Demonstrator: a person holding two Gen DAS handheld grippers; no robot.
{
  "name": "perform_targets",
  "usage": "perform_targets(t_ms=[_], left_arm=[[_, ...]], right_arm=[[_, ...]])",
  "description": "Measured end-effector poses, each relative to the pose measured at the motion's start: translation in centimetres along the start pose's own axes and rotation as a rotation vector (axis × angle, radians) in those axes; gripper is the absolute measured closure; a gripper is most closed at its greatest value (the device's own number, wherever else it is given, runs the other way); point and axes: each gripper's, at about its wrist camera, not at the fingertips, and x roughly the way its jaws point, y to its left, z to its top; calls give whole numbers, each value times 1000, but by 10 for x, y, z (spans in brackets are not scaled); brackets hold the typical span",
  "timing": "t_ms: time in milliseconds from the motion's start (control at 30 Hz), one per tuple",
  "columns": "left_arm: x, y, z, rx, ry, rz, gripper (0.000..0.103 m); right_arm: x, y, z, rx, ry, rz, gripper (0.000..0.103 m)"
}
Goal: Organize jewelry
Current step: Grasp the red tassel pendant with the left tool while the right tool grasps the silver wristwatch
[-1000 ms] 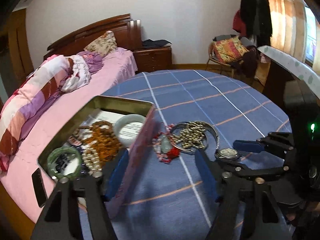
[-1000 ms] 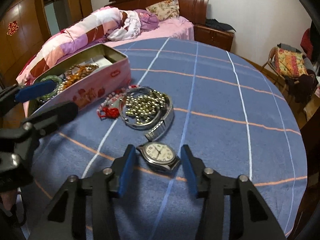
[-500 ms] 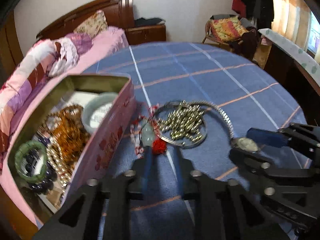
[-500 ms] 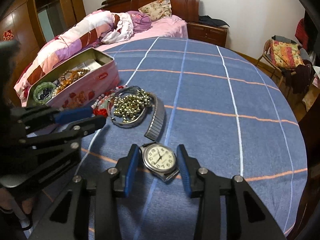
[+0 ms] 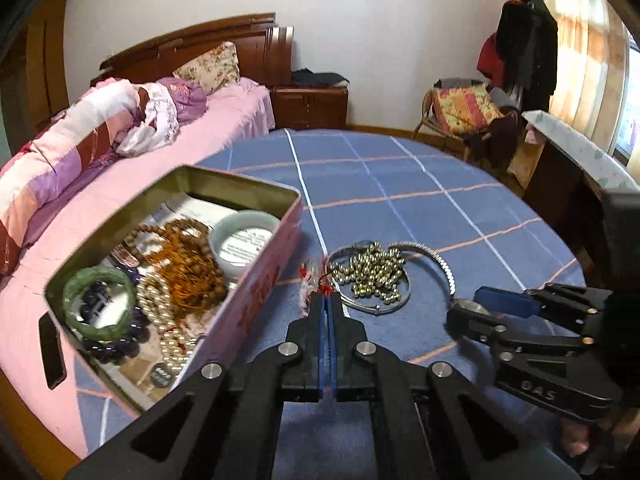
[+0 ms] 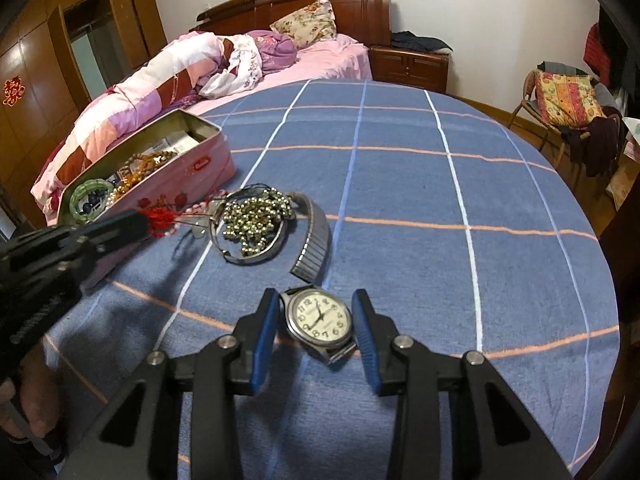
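Left jaws (image 5: 328, 300) pinch the red-tasselled bracelet (image 6: 168, 218) (lifted); right jaws (image 6: 316, 316) clasp the watch (image 6: 320, 320).

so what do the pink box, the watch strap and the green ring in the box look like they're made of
Pink rectangular box: probably tin; its bare inner walls are dull gold metal, the outside printed pink. Silver ribbed watch strap: apparently steel expansion links, with a grey sheen and fine ribs. Green round bangle: jade-like stone or glass, glossy and mottled; which one cannot be told.

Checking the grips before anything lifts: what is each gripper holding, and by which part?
Left gripper is shut on the red tassel of the pendant string. Right gripper clasps the watch by the sides of its case.
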Motion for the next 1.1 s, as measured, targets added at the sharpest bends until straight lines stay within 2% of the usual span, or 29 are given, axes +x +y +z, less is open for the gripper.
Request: perform_targets(t_ms=[167, 200, 267, 433, 567, 600, 667, 767, 867, 967, 1033, 1067, 1100], left_arm=[[-24, 4, 9, -14, -61, -10, 103], [-28, 5, 11, -18, -71, -14, 103], [-33, 6, 14, -18, -85, -17, 103], [-40, 6, 16, -20, -99, -26, 103], [-42, 7, 17, -15, -101, -22, 103], [-41, 7, 17, -16, -98, -18, 103], [-38, 8, 16, -18, -87, -20, 103], [-32, 7, 13, -15, -70, -26, 103], [-31, 5, 11, -6, -65, -34, 103], [-32, 2, 11, 4, -70, -43, 103], [-35, 2, 11, 7, -77, -51, 103], [-36, 2, 11, 10, -82, -52, 103], [-38, 4, 12, 10, -88, -53, 103]], right_arm=[[-5, -3, -1, 15, -26, 4, 66], [-5, -4, 0, 17, -31, 8, 81], [-11, -2, 0, 4, -59, -9, 86], [-13, -3, 0, 1, -65, -8, 87], [-12, -8, 1, 17, -60, 4, 84], [-10, -9, 1, 25, -51, 2, 74], [-7, -12, 1, 36, -40, 10, 63], [-3, -9, 6, 21, -28, -10, 63], [5, -6, 10, -1, -11, -31, 56], [15, -5, 14, 3, 24, -17, 56], [15, -6, 15, 10, 22, -24, 72], [14, -6, 15, 12, 17, -9, 85], [11, -5, 14, 10, 9, -11, 88]])
